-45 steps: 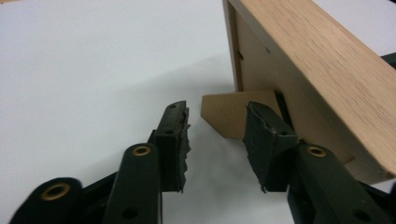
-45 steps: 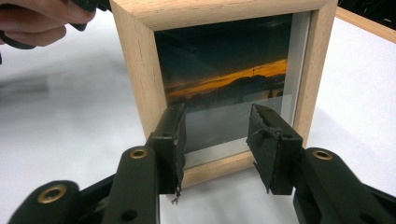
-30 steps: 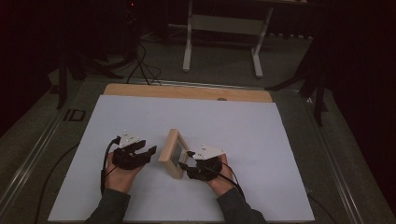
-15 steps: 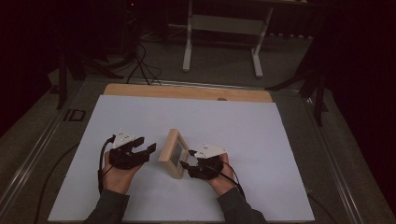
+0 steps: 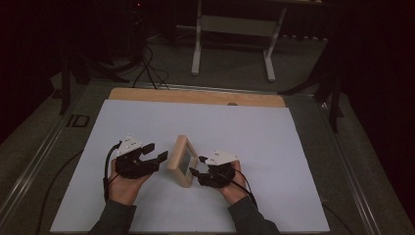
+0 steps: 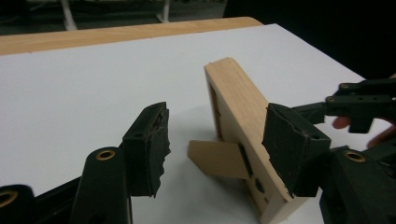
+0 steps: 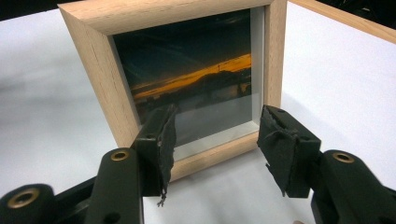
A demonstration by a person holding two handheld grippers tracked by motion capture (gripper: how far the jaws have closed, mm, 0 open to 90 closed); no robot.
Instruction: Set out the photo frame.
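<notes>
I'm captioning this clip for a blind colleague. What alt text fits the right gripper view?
A small light wooden picture frame holding a dusk-sky photograph stands upright on a white table sheet, its glass front facing the camera. The right gripper sits before its lower edge, black jaws open and not gripping it.

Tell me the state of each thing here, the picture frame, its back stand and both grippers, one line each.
Picture frame: upright on the white table, leaning on its stand.
Back stand: folded out, foot on the table.
Left gripper: jaws have just been opening, open, behind the frame.
Right gripper: open, jaws in front of the glass, nothing held.
</notes>
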